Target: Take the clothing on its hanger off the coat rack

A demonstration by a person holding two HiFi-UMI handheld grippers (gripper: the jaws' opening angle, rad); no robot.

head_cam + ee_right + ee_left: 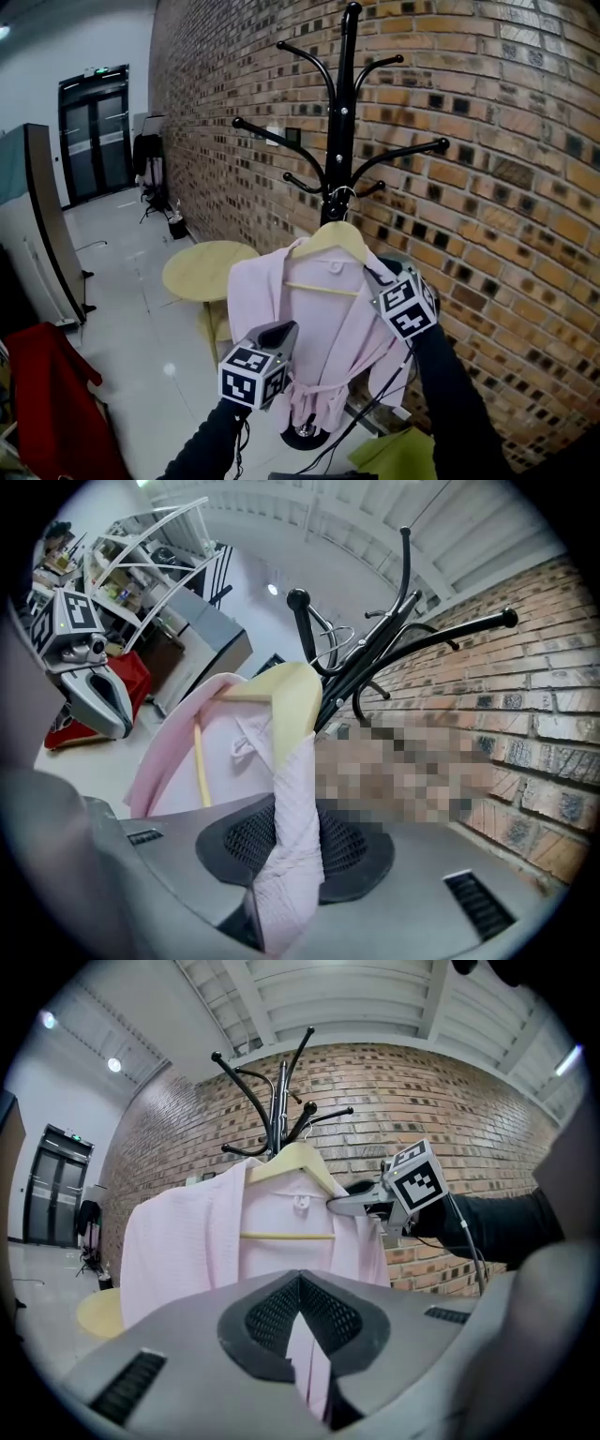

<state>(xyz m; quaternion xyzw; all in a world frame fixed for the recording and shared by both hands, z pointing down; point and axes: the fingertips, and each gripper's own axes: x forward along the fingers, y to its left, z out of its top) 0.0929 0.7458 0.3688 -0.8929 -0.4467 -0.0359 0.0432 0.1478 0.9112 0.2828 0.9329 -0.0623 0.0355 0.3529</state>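
A pale pink robe [314,328] hangs on a wooden hanger [330,240] in front of the black coat rack [344,112]. The hanger's metal hook [341,195] sits close against the pole among the lower arms. My left gripper [278,335] is at the robe's front, low down, shut on a strip of pink fabric [305,1363]. My right gripper [380,279] is at the robe's right shoulder. In the right gripper view its jaws are shut on the pink cloth [292,827] that covers the hanger's end [292,700]. The right gripper [361,1206] also shows in the left gripper view.
A brick wall [506,187] runs right behind the rack. A round yellow table [208,267] stands to the left of the robe. The rack's base [305,433] is on the floor below. A red cloth [56,384] lies at the lower left, a grey partition [37,225] beyond it.
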